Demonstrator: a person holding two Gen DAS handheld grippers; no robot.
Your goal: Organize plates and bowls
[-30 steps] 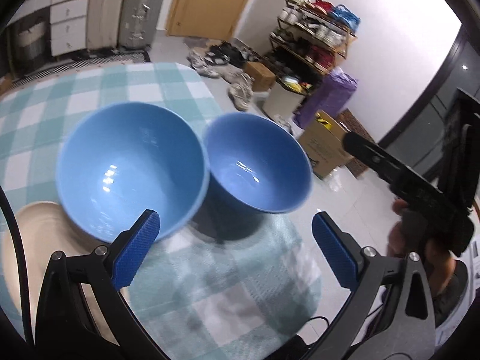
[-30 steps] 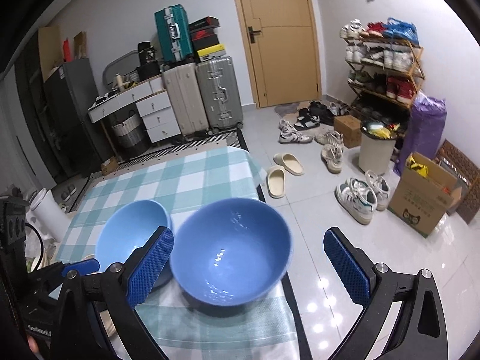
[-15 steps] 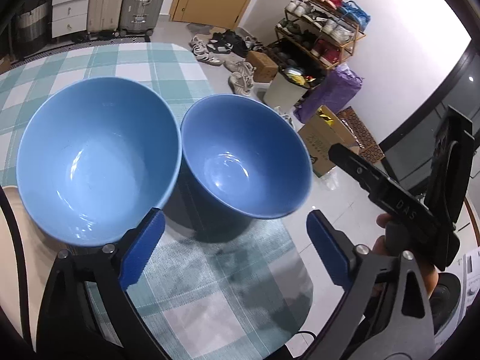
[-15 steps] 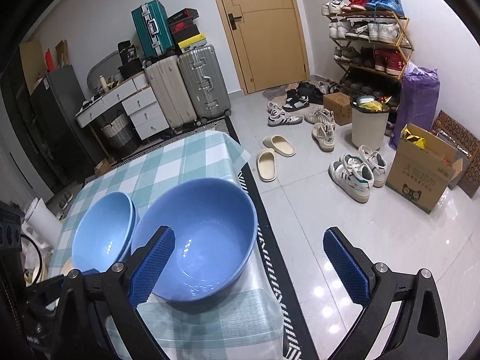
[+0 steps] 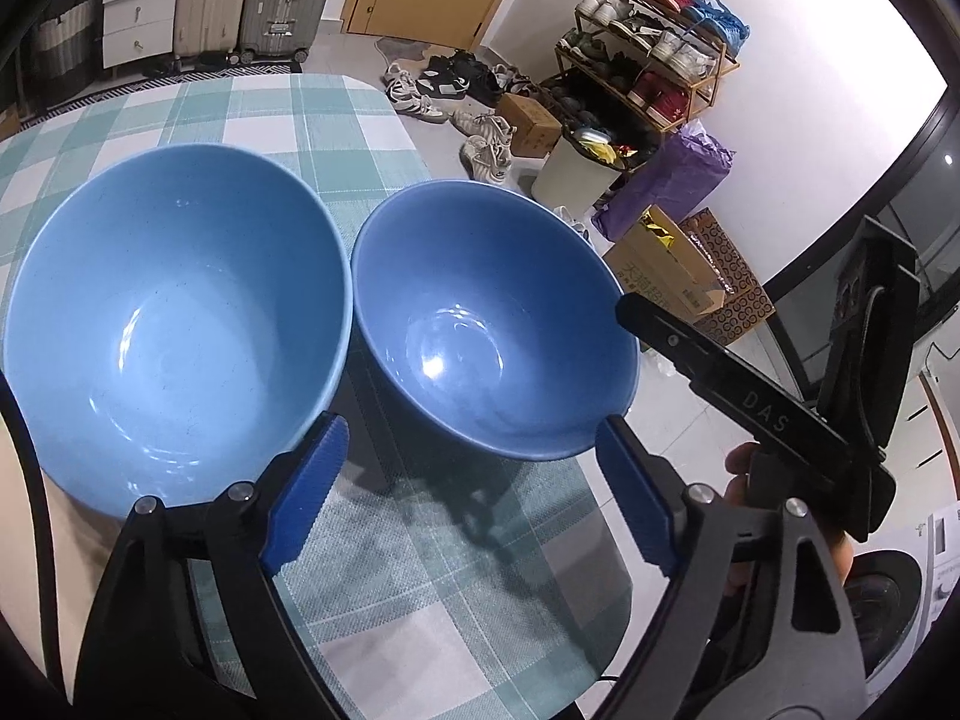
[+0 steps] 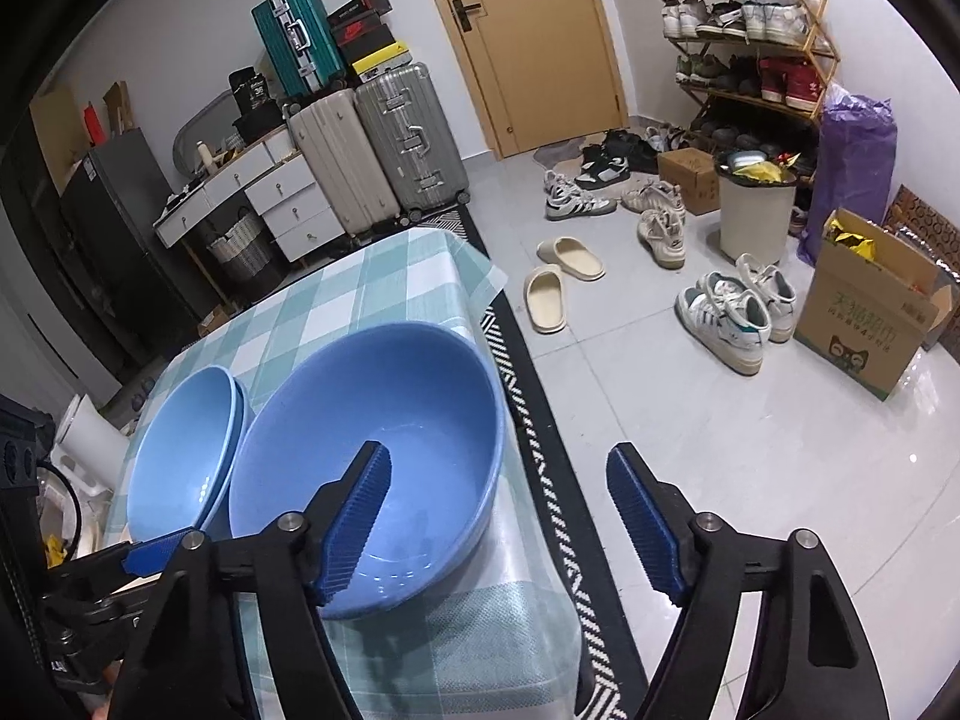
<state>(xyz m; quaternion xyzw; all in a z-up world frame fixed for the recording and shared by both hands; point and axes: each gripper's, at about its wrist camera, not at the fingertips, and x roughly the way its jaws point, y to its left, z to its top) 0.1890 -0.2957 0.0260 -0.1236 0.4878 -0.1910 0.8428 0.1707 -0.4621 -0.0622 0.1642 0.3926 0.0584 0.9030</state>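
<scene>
The left gripper [image 5: 468,483] has its jaws well apart and closing. Its ribbed blue pads [image 5: 306,489] hover on either side of the near rim of the darker blue bowl [image 5: 480,330], one pad just beside the gap between the two bowls, the other at the bowl's outer side; neither pad visibly presses on it. The right gripper [image 6: 498,525] also has its jaws apart and closing. In its own view one pad [image 6: 354,522] hangs over the inside of that same bowl [image 6: 372,462] and the other pad lies outside the rim, past the worktop's edge, so the bowl wall stands between them, untouched as far as can be seen.

The darker blue bowl is round, deep and glossy, smooth like glazed ceramic, and sits at the near corner of the worktop [image 5: 420,600], close to the edge above the tiled floor [image 6: 750,450]. Just beside it, rims almost touching, is a lighter blue bowl stack [image 6: 180,450]: the right wrist view shows two rims nested together. A woven-textured tablecloth [image 5: 288,114] in teal and white checks covers the worktop. A pale beige plate [image 5: 66,534] shows under the lighter stack at the left edge of the left view.
</scene>
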